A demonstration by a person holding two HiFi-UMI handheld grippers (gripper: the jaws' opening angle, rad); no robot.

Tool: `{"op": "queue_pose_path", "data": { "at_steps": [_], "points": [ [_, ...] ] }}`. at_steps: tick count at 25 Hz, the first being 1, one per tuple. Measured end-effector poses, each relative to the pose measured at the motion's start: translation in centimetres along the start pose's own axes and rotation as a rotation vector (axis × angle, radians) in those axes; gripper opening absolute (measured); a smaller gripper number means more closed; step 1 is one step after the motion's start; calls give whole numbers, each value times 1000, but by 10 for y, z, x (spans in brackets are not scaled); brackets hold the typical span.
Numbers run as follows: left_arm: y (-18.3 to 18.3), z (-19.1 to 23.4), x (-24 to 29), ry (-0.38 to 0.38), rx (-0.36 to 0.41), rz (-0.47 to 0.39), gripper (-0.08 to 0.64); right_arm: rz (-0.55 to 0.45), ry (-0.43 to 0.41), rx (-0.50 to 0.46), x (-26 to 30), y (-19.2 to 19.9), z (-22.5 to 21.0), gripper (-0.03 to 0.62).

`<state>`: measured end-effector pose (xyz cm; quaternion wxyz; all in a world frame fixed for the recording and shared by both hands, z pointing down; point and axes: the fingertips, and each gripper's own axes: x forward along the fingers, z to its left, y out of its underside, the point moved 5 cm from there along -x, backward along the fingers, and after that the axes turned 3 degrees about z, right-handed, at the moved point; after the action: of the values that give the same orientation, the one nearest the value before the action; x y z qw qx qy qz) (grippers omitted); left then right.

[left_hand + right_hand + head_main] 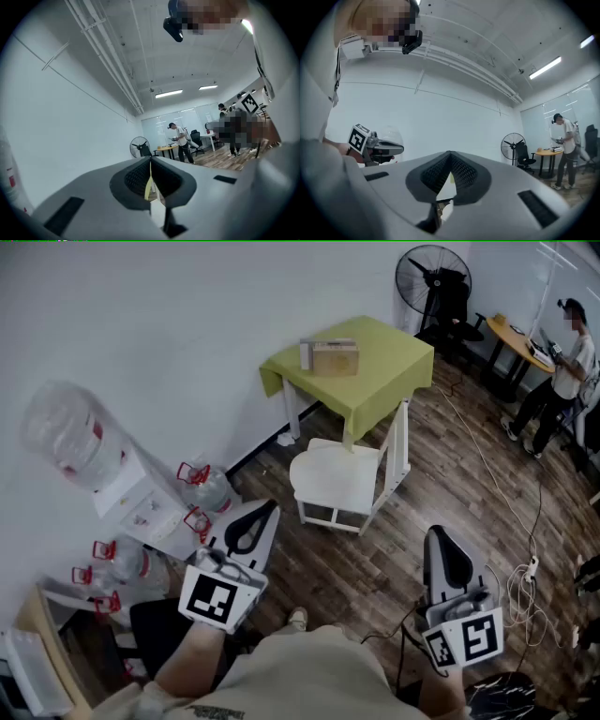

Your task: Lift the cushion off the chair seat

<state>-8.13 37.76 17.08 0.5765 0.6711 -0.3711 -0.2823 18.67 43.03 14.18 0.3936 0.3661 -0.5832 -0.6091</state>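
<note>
Holding two grey plastic grippers level and low: left gripper (265,512) at seven o'clock, right gripper (441,535) at five. Keeping each pair of dark ribbed fingers (137,177) pressed together, pinching nothing. Facing one white chair (401,451) at twelve, with one white cushion (330,474) lying flat on its seat, smooth, squarish with rounded corners, long axis not discernible. Passing beyond to one worktop (389,367) draped in yellow-green cloth, bearing one cardboard box (334,358). Ending at one round black fan (433,276) at one o'clock.
</note>
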Motion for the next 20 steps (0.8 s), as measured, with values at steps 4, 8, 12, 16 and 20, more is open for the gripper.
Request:
{"op": "queue_pose_path", "data": {
  "at_steps": [4,8,12,16,20],
  "points": [
    [2,8,-3,-3,-9,1,23,-6,-3,12,7,1,5,15],
    [3,19,-9,-16,-21,-29,23,-13,-15,22,18,2,15,15],
    [8,33,-12,-20,-25,-30,23,-15,-28,24,33,2,26,15],
    [16,52,-15,-29,-33,-16,23,-17,-9,25,50,1,36,15],
    [25,68,-17,-26,-51,-6,36,-14,-11,51,66,3,49,190]
  ]
}}
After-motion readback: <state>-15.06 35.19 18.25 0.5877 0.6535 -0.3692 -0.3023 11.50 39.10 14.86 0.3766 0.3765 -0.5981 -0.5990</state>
